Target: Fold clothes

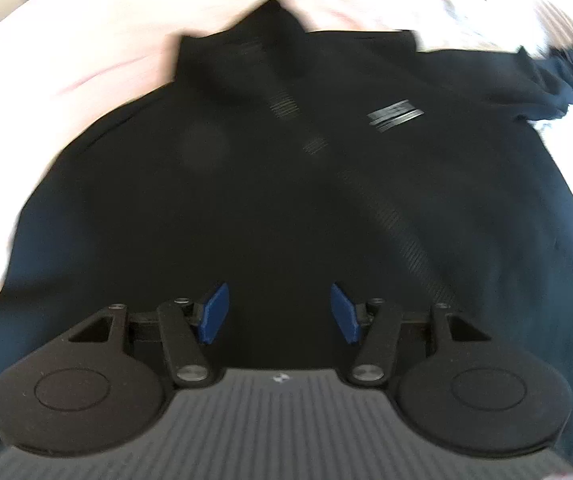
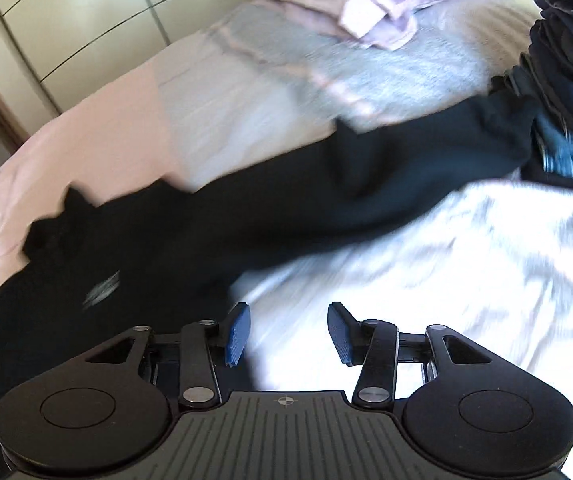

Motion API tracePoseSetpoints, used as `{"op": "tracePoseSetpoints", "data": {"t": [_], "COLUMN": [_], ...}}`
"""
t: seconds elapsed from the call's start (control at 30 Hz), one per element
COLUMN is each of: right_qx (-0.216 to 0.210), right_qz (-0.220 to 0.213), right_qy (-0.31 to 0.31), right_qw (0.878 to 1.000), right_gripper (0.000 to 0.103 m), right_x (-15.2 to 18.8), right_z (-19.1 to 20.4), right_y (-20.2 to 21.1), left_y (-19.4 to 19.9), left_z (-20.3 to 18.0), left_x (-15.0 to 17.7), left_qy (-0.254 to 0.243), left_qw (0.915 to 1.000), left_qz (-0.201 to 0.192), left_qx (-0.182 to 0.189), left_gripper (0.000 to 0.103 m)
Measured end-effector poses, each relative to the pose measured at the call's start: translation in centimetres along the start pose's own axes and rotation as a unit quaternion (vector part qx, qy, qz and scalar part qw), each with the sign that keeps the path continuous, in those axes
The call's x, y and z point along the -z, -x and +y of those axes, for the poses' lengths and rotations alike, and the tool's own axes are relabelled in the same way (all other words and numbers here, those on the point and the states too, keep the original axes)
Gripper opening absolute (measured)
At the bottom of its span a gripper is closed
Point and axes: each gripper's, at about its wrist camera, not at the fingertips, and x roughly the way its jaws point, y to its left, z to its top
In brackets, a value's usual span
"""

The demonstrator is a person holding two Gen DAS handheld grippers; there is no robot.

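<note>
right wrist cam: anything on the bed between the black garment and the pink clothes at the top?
Nothing. In the right wrist view only bare bedsheet separates the black garment from the pink clothes. Left wrist view doesn't show that stretch clearly.

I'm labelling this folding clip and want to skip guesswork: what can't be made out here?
- Black garment, left wrist view: hem hidden behind the left claw; grey print motion-blurred, unreadable.
- Right wrist view: sleeve end runs under the dark clothes pile, itself cut off by the frame edge.
- Pink clothes: type unclear, blurred.
</note>
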Motion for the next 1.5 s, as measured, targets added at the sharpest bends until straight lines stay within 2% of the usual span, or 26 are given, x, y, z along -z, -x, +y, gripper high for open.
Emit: {"op": "tracePoseSetpoints", "data": {"t": [0.17,0.27,0.4,0.47,0.57,0.67,0.87,1.07,1.2,1.33,1.5], "right_qx": [-0.024,-0.044,-0.066,-0.076,-0.084,-0.079,-0.048,-0.013,0.020,0.059,0.099], "right_qz": [0.040,0.056,0.061,0.058,0.045,0.038,0.054,0.055,0.031,0.000,-0.045], "right_qy": [-0.011,0.009,0.031,0.048,0.074,0.099,0.114,0.083,0.053,0.009,-0.061], "right_qw": [0.999,0.997,0.995,0.994,0.993,0.991,0.991,0.995,0.998,0.998,0.992], "right_gripper": [0.050,0.051,0.064,0.065,0.067,0.069,0.071,0.071,0.071,0.071,0.072], "right_x": [6.7,10.0,12.1,12.3,11.7,11.5,12.5,14.0,15.9,19.1,25.7], "right_z": [7.5,12.8,18.2,20.2,22.0,22.4,20.7,17.3,16.7,16.8,19.8], "right_y": [4.7,7.0,10.1,11.6,13.8,15.6,16.9,19.1,22.7,26.2,30.9], "left_y": [7.0,11.0,15.9,18.1,20.4,21.9,23.4,22.7,22.9,23.5,25.6], "left_z": [6.8,10.0,13.5,15.0,16.3,15.9,12.7,9.6,8.7,8.7,10.9], "left_x": [7.3,11.0,14.9,16.5,18.1,18.7,18.5,16.3,15.0,15.1,18.9], "left_qy": [0.054,0.080,0.114,0.134,0.155,0.159,0.154,0.084,0.025,-0.044,-0.125], "left_qw": [0.9976,0.9947,0.9891,0.9853,0.9807,0.9790,0.9822,0.9938,0.9967,0.9942,0.9835], "left_qz": [-0.016,-0.022,-0.028,-0.031,-0.033,-0.041,-0.042,-0.051,-0.073,-0.096,-0.112], "left_qx": [-0.039,-0.060,-0.089,-0.102,-0.115,-0.121,-0.099,-0.053,-0.024,0.019,0.068], "left_gripper": [0.053,0.055,0.059,0.061,0.061,0.061,0.063,0.063,0.063,0.063,0.063]}}
